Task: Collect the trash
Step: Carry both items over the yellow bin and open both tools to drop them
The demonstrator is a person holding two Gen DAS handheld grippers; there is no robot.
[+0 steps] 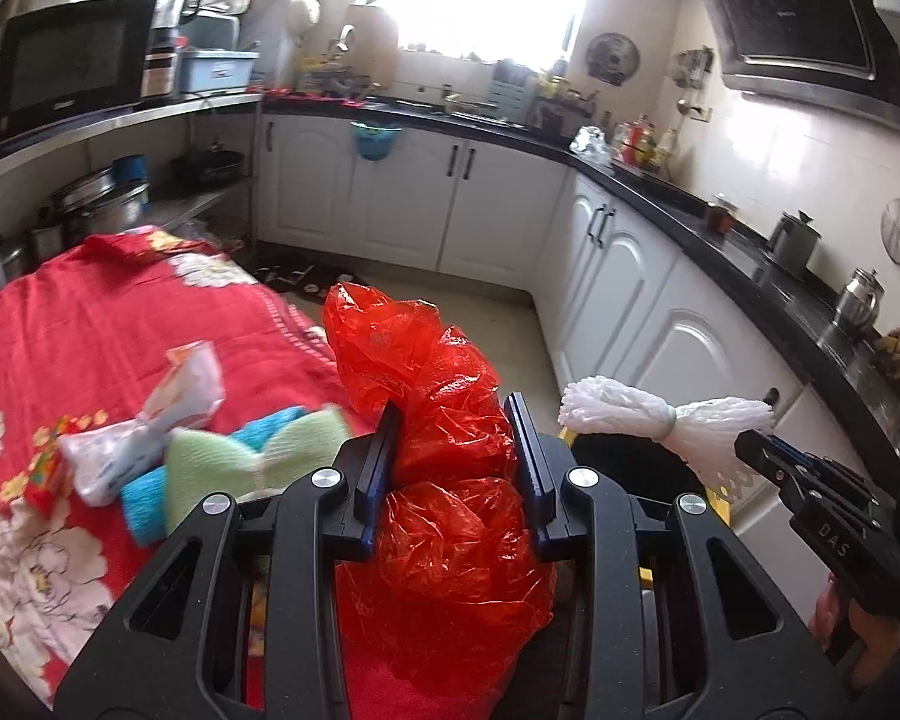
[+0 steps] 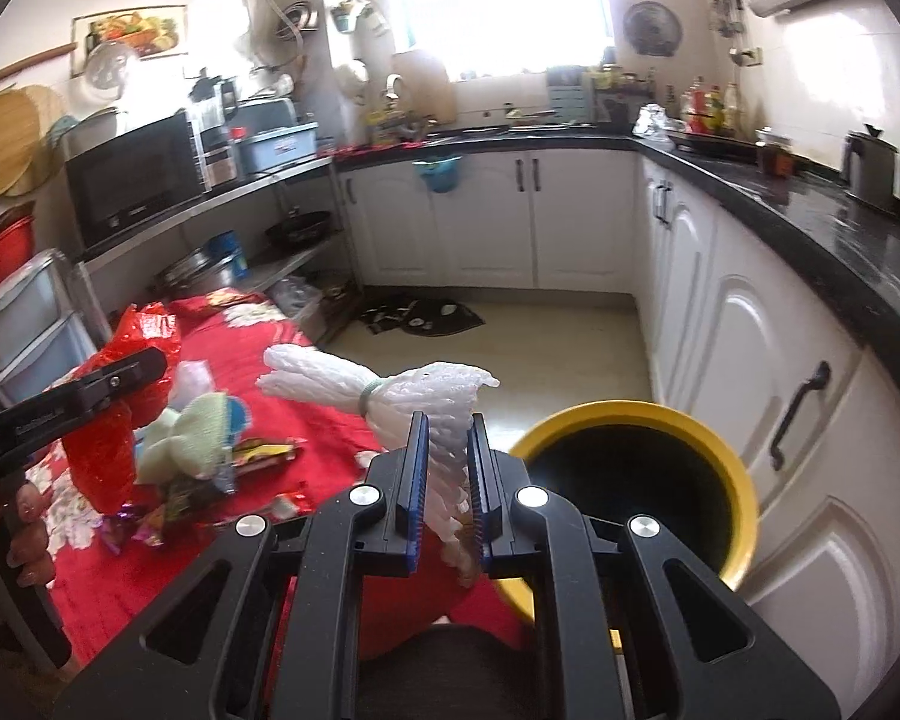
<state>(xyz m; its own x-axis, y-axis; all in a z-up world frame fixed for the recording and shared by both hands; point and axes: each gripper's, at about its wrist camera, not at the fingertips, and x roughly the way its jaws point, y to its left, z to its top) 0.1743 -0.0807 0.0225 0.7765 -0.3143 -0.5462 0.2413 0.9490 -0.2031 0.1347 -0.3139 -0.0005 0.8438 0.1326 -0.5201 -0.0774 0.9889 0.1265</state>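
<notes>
My left gripper is shut on a crumpled red plastic bag, held above the edge of the red flowered tablecloth. My right gripper is shut on a white foam net sleeve tied with a grey band, held beside the yellow-rimmed black bin. The foam net and right gripper also show in the left wrist view. The red bag and left gripper show in the right wrist view. Wrappers, a green-and-blue cloth bundle and a white packet lie on the table.
White cabinets under a black counter run along the right and back. A microwave sits on a steel shelf at left, with pots below. A dark mat lies on the floor.
</notes>
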